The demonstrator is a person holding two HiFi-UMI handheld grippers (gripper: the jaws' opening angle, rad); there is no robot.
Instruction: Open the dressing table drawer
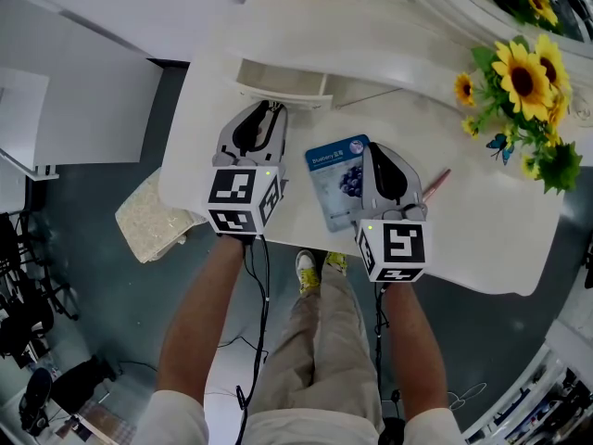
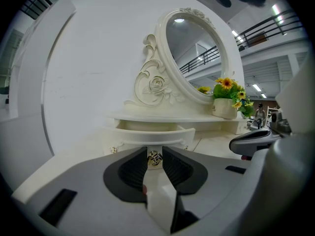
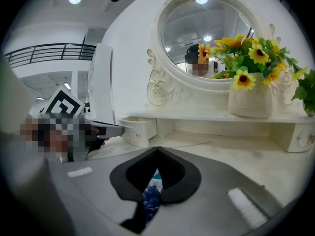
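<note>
While my left tongs (image 2: 155, 152) pinch its small brass knob (image 2: 154, 158), the cream curved-front drawer (image 2: 152, 134) sits partly pulled out under the left end of the shelf.
I grip that knob because it looks like the only purchase for pulling. My right tongs (image 3: 157, 151) hang shut and empty over a blue sachet (image 1: 338, 182), out of the way. Around them are a glossy white counter (image 1: 482, 221), an ornate oval mirror (image 2: 197, 53), yellow sunflowers (image 1: 523, 77) and a grey floor (image 1: 93, 286).

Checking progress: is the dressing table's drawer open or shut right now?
Open. The drawer stands forward of its frame with its hollow inside visible behind the front, and the left gripper grips its knob.
</note>
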